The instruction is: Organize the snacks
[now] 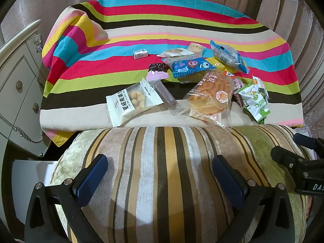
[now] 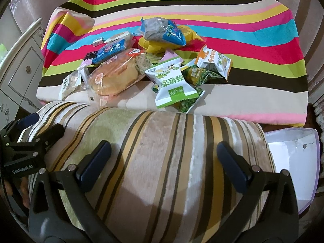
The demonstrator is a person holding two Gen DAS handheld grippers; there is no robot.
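While both tools hover over the striped cushion [image 1: 162,182], the stock lies ahead on the cloth-covered surface [image 1: 141,30], listed left to right.

Left tool [image 1: 160,174]: released, jaws wide apart, holding nothing; one.

Small white wrapped sweet [image 1: 140,53]: one, alone at the back; light and stiff; pinch across its short sides.

White nut packet [image 1: 131,103]: one, near front edge; light, crinkly film, hard lumps inside; take by a sealed end.

Purple bar in clear wrap [image 1: 165,96]: one, touching the nut packet; slim, slippery; grip across the middle.

Blue packet with cartoon face [image 1: 190,65]: one, atop the pile; soft, light.

Wrapped cake [image 1: 210,96]: one, front of the pile; soft, crushable; hold by the wrapper's edge, gently.

Blue packet with dark filling [image 2: 162,30]: one, rear, resting on yellow wrappers.

Green-and-white packets [image 2: 174,85]: at least two, overlapping; puffy, light; exact count of the pile cannot be told.

Orange-edged packet [image 2: 216,60]: one, farthest right.

Right tool [image 2: 164,164]: released, empty; one.
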